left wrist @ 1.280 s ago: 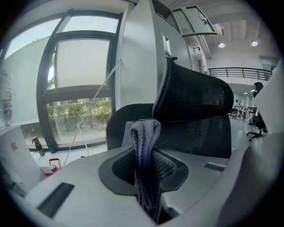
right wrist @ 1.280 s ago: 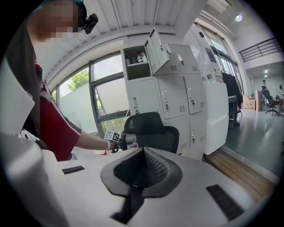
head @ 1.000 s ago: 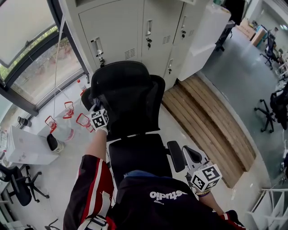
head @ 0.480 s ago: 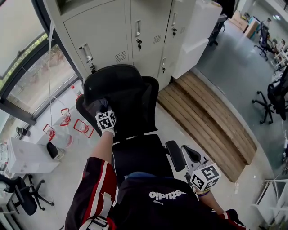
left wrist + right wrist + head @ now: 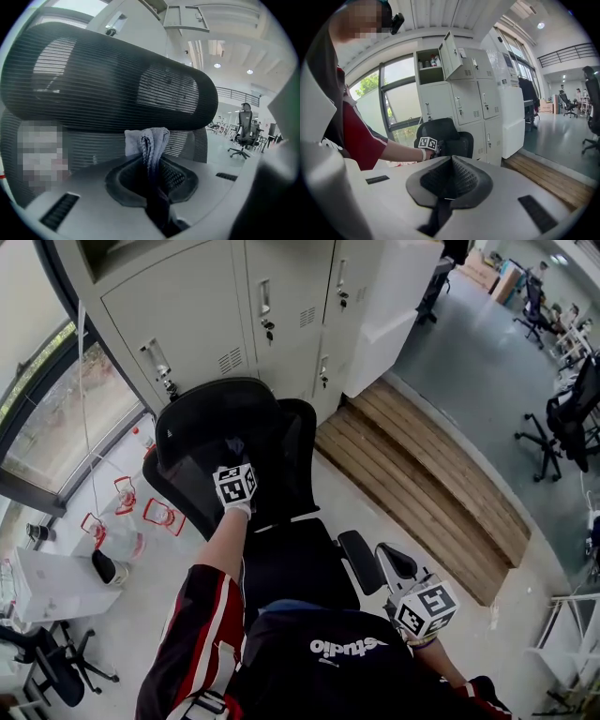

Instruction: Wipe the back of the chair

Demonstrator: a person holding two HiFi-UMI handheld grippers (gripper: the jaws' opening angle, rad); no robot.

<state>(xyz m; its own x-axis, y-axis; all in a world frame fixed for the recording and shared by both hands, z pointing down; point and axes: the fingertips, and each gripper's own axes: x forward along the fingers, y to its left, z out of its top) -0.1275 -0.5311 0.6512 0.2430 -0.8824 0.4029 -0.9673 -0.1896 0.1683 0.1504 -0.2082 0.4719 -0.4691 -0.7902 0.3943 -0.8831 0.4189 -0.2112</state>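
My right claw (image 5: 424,604) hangs low at my right side, beside the chair's right armrest (image 5: 361,563). Its jaws are pressed together with nothing between them. In the right gripper view the tips meet (image 5: 449,161), and past them I see my own left arm reaching to the chair.

The seat (image 5: 286,559) lies just in front of me, with my left forearm stretched over its left edge. My left claw (image 5: 234,482) is up at the front face of the chair back (image 5: 291,451), close to its left half. It is clenched on a grey cloth (image 5: 149,140). The cloth sticks up from between the jaws as a folded wad. Its top reaches the lower edge of the headrest (image 5: 108,79), in front of the mesh below. I cannot tell whether it presses on the mesh or sits just off it.

The headrest overhangs the chair back to the left, so its rim is close above my claw. To the right the mesh runs clear to the back's right edge.

Behind the chair stand grey lockers (image 5: 187,315), near the headrest's far side. To the right a strip of wooden planks (image 5: 422,484) runs along the floor. Beyond it is wide grey floor (image 5: 487,362), with other office chairs (image 5: 558,423) well apart at the far right. A window (image 5: 42,427) closes the left side.
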